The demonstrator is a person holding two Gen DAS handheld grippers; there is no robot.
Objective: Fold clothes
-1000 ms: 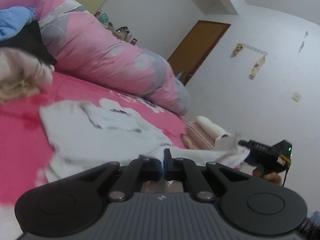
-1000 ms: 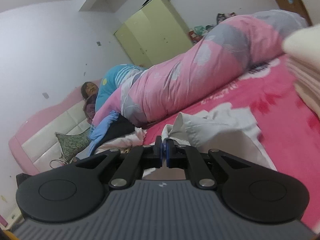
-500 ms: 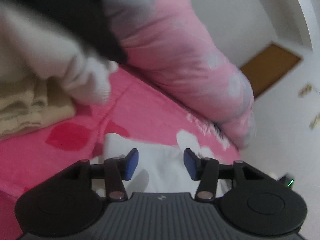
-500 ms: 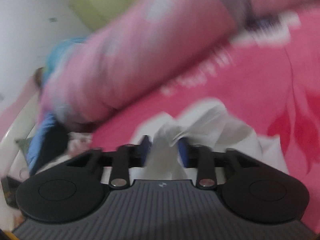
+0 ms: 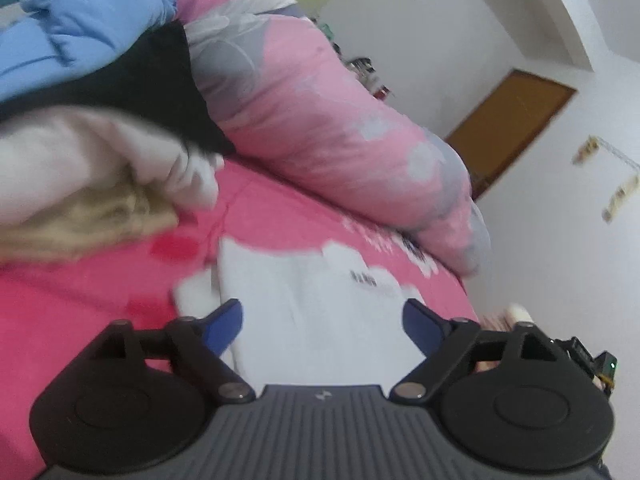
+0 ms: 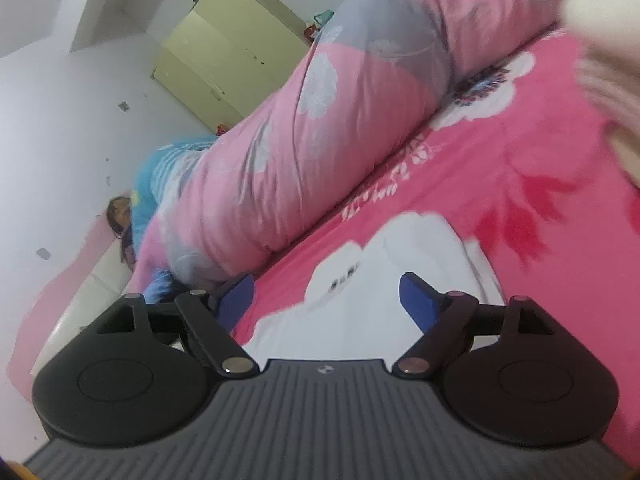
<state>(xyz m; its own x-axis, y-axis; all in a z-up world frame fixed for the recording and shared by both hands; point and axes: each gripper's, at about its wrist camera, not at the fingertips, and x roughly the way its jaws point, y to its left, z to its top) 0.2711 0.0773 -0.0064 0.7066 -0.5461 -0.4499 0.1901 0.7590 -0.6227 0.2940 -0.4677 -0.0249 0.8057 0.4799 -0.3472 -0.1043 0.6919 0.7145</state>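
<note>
The left gripper (image 5: 322,320) stood with its jaws wide apart, having just been opening; the white garment (image 5: 320,312) lay beneath and between them, and neither blue pad pressed on it. The right gripper (image 6: 328,300) was likewise spread wide, its jaws having just been opening, with the same white garment (image 6: 372,312) lying flat under them, released.

The garment rested on the pink bed sheet (image 5: 80,308), folded into a roughly rectangular shape. A small dark printed mark (image 5: 363,279) showed on its cloth; the lettering was too blurred to read. In the right wrist view similar dark marks (image 6: 344,278) appeared, also illegible.

Just beyond the garment, white script was printed on the sheet (image 6: 380,184) beside a flower pattern; it could not be read.

To the left lay a heap of clothes (image 5: 80,184): beige, white, black and blue pieces piled together. Behind ran a rolled pink and grey quilt (image 5: 320,120).

Farther off stood a pale green wardrobe (image 6: 224,60), doors closed, contents not visible, and a brown door (image 5: 516,120) in the white wall. A second gripper device (image 5: 592,364) showed at the lower right edge.
</note>
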